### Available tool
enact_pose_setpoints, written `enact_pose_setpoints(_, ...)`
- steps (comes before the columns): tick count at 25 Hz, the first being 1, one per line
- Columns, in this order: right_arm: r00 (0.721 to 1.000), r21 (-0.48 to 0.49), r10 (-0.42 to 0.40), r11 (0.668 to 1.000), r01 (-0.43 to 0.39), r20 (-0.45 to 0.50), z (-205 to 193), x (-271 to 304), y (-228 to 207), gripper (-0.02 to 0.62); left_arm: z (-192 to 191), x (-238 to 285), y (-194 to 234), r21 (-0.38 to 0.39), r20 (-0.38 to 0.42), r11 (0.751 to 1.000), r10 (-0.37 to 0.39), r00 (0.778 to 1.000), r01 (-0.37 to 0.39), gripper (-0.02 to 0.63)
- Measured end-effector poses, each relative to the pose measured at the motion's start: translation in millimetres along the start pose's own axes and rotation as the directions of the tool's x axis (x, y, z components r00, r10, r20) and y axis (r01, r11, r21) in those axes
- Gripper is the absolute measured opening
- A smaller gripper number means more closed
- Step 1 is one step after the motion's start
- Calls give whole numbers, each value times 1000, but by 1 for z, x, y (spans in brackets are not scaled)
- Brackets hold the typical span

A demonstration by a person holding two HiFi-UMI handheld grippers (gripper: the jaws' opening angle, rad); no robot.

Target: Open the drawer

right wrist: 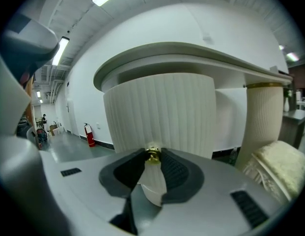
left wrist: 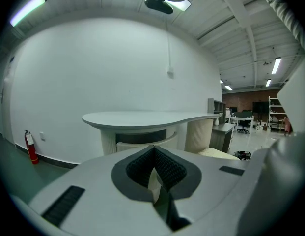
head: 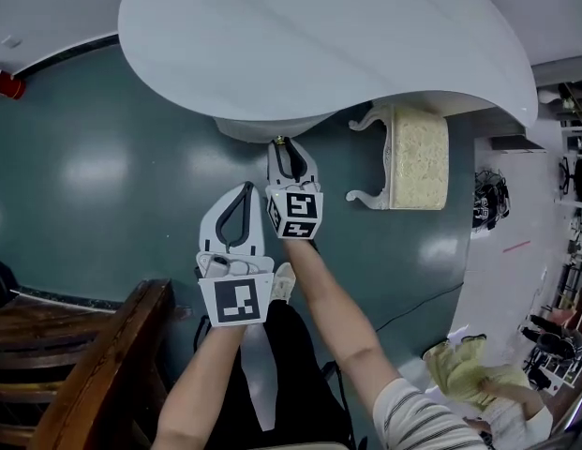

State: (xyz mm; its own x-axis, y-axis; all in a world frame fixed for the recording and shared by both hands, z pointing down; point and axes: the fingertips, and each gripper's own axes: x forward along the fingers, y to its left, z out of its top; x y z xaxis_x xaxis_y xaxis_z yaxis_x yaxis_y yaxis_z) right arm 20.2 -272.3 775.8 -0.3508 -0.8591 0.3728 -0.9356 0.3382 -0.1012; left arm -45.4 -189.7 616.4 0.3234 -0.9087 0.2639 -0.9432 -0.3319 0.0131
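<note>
The drawer (right wrist: 159,112) has a curved, ribbed white front and sits under the white desk top (head: 319,36). A small gold knob (right wrist: 152,154) is on its front. My right gripper (right wrist: 152,157) is shut on that knob, both pads pressing its sides. From the head view the right gripper (head: 281,146) reaches to the drawer front (head: 258,129), which shows a little past the desk top's edge. My left gripper (head: 241,191) hangs back to the left of it, shut with nothing held, pointing at the desk (left wrist: 152,118). Its dark pads (left wrist: 167,168) meet at the tips.
A white stool with a cream cushion (head: 417,157) stands right of the drawer. A dark wooden chair (head: 84,364) is at the lower left. A red fire extinguisher (head: 5,82) stands by the far wall. Another person (head: 497,382) crouches at the lower right. The floor is dark green.
</note>
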Motion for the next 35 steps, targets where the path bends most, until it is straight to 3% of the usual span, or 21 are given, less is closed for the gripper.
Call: enact_pose_setpoints(35,998,45,10,999,-7,-60,-33,-65,10,100,8,-36,-35,14,-4,1000,-6,1000,6,-2)
